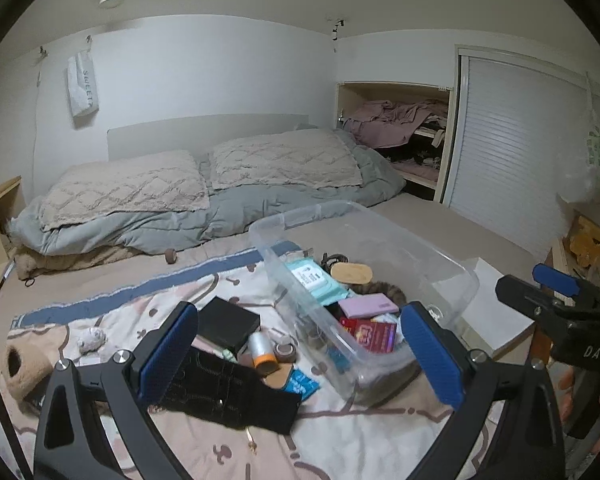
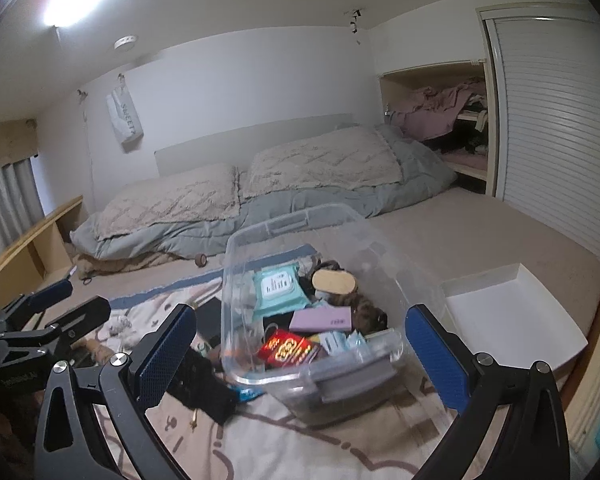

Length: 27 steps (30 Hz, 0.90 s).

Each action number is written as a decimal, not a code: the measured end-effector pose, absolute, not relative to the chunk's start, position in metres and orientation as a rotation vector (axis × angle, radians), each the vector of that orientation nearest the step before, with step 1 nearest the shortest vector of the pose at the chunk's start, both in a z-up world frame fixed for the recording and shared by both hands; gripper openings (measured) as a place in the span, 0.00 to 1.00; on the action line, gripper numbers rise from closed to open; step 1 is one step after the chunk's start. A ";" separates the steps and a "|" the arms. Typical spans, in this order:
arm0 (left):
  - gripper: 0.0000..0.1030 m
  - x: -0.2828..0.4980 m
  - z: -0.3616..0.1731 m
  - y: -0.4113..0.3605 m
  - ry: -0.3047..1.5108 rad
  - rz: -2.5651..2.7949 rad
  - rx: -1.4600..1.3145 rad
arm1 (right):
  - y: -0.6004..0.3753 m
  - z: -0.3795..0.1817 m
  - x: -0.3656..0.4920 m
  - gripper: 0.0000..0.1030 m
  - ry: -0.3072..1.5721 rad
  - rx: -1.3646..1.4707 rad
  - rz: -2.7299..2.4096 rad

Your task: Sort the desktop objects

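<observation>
A clear plastic bin (image 1: 300,216) (image 2: 236,248) sits on a patterned blanket on the bed. It holds a teal wipes pack (image 1: 312,278), a wooden brush (image 2: 334,282), a purple power bank (image 2: 322,318) and a red packet (image 2: 288,350). Left of the bin lie a black box (image 1: 228,322), a black zip case (image 1: 228,392), a small orange-capped bottle (image 1: 262,350), a brown tape roll (image 1: 285,350) and a blue sachet (image 1: 302,382). My left gripper (image 1: 300,356) hovers open above these loose items, holding nothing. My right gripper (image 2: 302,360) is open before the bin's near end, also holding nothing.
A white tray (image 2: 512,312) lies right of the bin near the bed's edge. A brown plush (image 1: 24,364) and a small grey toy (image 1: 90,338) rest at the blanket's left. Pillows and a grey duvet (image 1: 180,216) fill the far side. A wooden shelf stands at left.
</observation>
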<state>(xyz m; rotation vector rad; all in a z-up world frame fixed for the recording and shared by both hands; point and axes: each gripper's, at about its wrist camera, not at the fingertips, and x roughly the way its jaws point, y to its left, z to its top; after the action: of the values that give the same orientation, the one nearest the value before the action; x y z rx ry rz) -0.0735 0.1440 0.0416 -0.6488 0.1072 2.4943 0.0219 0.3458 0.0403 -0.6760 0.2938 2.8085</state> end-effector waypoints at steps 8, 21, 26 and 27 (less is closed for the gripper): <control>0.99 -0.054 0.028 0.130 0.072 2.510 -0.652 | 0.338 0.032 0.038 1.00 0.243 -0.689 2.792; 0.99 -0.039 0.017 0.121 0.089 2.532 -0.646 | 0.316 0.034 0.055 1.00 0.077 -0.637 2.802; 0.99 -0.035 0.015 0.122 0.112 2.530 -0.645 | 0.325 0.029 0.052 1.00 0.162 -0.686 2.804; 0.99 -0.035 0.015 0.123 0.117 2.531 -0.642 | 0.327 0.027 0.051 1.00 0.190 -0.700 2.802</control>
<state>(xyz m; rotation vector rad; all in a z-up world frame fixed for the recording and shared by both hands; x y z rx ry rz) -0.0345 0.1228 0.0146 -0.6420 0.1173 2.5308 0.0513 0.3271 0.0271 -0.6996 0.1897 2.8020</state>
